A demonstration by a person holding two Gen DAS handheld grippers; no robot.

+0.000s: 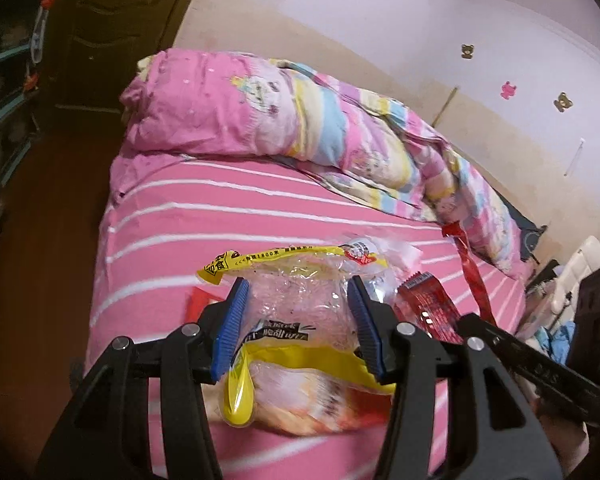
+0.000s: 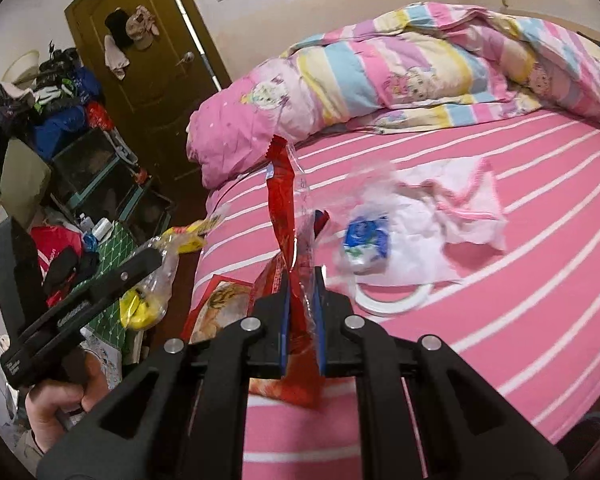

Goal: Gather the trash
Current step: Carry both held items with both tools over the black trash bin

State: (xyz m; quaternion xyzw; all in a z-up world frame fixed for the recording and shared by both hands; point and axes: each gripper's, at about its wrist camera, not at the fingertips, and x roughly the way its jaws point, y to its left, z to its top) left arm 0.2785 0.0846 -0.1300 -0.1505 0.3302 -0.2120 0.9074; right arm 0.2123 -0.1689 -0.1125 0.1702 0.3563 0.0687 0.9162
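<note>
My left gripper (image 1: 298, 320) is shut on a crumpled clear and yellow plastic bag (image 1: 296, 304), held above the pink striped bed (image 1: 220, 208). The bag also shows in the right wrist view (image 2: 160, 276), left of the bed. My right gripper (image 2: 302, 320) is shut on a long red wrapper (image 2: 286, 208) that stands up from its jaws; the wrapper also shows in the left wrist view (image 1: 474, 276). On the bed lie a crumpled white and pink paper (image 2: 448, 216), a blue and white wrapper (image 2: 366, 242), a white ring (image 2: 392, 300) and a red snack packet (image 2: 220, 308).
A rolled pink quilt (image 2: 380, 76) lies along the bed's far side. A brown door (image 2: 148, 60) stands beyond the bed's corner. Cluttered shelves and bags (image 2: 72, 140) fill the floor at the left. A wall (image 1: 420, 20) runs behind the bed.
</note>
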